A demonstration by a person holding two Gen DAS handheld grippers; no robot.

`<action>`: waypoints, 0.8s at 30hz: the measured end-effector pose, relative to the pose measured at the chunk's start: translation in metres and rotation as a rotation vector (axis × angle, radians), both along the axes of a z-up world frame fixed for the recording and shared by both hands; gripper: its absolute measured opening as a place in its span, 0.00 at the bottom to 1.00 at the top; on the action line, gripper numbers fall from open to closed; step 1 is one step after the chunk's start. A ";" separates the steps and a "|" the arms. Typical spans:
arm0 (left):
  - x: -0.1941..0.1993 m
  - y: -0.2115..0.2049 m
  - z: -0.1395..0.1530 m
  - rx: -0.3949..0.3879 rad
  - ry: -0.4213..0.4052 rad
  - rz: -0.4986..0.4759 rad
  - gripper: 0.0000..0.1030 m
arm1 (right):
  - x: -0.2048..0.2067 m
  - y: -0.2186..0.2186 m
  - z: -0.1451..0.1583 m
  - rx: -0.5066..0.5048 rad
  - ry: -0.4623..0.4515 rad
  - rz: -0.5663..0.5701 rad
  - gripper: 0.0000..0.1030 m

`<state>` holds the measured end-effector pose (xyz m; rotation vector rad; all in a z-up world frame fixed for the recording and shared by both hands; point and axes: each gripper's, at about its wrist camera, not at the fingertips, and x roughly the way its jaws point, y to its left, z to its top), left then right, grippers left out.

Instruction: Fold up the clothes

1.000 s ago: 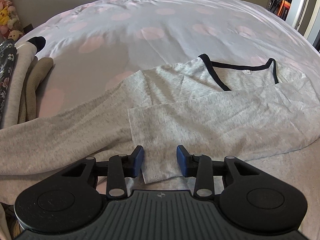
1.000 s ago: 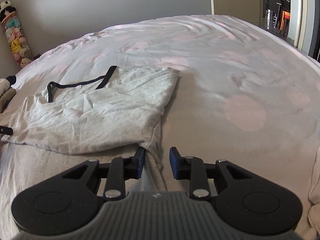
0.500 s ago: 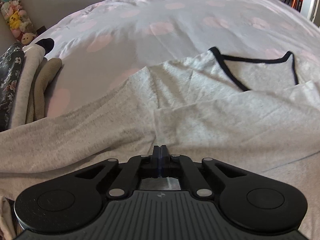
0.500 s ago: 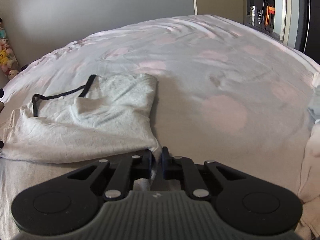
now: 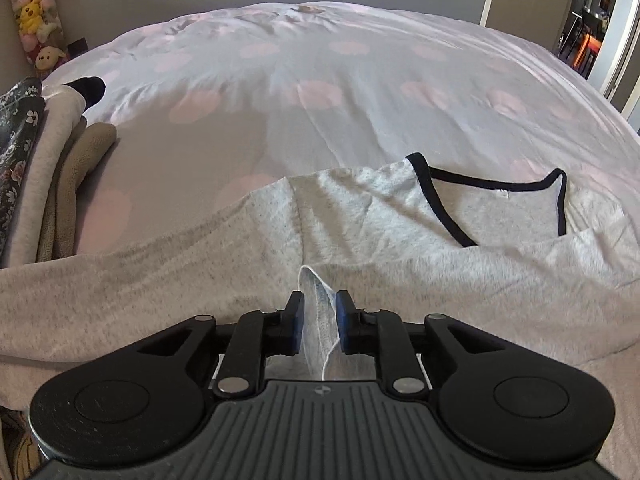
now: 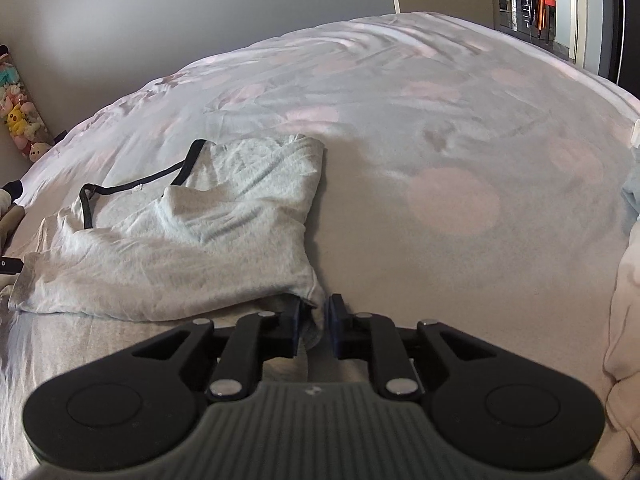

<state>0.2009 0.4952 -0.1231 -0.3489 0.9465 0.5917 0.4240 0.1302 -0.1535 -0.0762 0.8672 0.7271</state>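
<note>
A light grey T-shirt [image 5: 380, 216] with a black neckline [image 5: 440, 208] lies crumpled on the bed, its lower part folded up over the chest. Under it spreads a larger beige-grey garment [image 5: 120, 292]. My left gripper [image 5: 319, 320] sits at the shirt's near left edge, and its jaws are opening with a raised ridge of thin cloth standing between them. My right gripper [image 6: 315, 322] is at the shirt's [image 6: 192, 248] near right corner. Its jaws are opening too, and the corner hangs loosely between them.
The bed cover [image 5: 320, 92] is pale grey with pink dots and stretches far beyond the shirt. A stack of folded clothes [image 5: 48, 168] lies at the left edge, with plush toys [image 5: 34, 20] behind it. Pale cloth [image 6: 624, 320] lies at the right.
Both grippers went from apart to pinched shut on the shirt's near edge, and now their jaws stand partly apart again. The cloth has bunched into a ridge at the left gripper.
</note>
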 end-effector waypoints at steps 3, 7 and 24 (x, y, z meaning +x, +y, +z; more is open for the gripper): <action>0.005 0.002 -0.001 0.033 0.016 0.050 0.18 | -0.002 -0.003 0.008 -0.015 0.009 0.018 0.28; 0.015 -0.011 0.015 0.155 -0.009 0.020 0.19 | -0.006 -0.014 0.017 -0.012 0.023 0.042 0.32; 0.214 -0.172 0.031 0.077 0.045 -0.836 0.23 | 0.007 0.007 0.013 -0.166 0.002 0.206 0.32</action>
